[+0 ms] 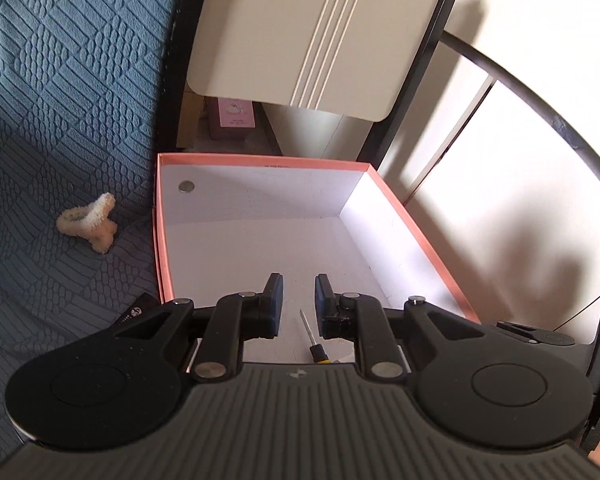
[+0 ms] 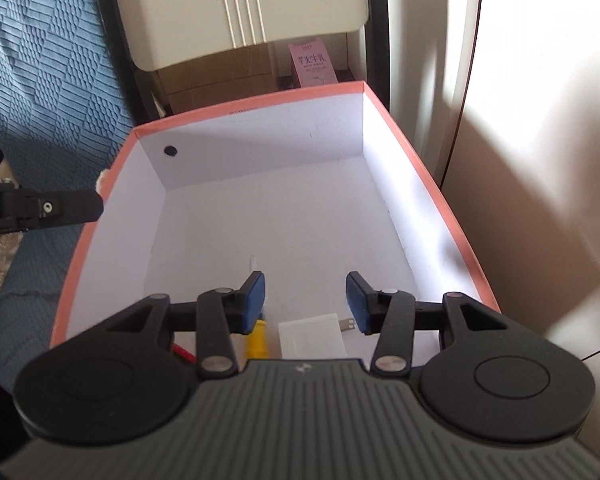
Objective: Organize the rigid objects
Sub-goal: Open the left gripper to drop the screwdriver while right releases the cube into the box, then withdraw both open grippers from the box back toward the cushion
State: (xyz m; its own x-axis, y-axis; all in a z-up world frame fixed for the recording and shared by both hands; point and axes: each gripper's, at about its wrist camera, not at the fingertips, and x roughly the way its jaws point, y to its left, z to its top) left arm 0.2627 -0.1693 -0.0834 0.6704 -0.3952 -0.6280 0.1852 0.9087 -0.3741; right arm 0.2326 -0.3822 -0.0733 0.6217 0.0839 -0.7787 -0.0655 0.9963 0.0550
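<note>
Lying in box [image 1: 412, 236], screwdriver [image 1: 314, 340] points away.

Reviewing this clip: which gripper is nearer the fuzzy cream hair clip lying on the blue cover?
Left. The left gripper hovers over the box's near left part, beside the hair clip outside the box. The right gripper sits further right over the box.

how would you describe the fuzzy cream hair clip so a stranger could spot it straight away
Start at the pink-rimmed box and look just past its left wall, onto the blue quilted cover. The hair clip lies there alone, outside the box. It is the only pale, fuzzy thing on that dark cloth.
</note>
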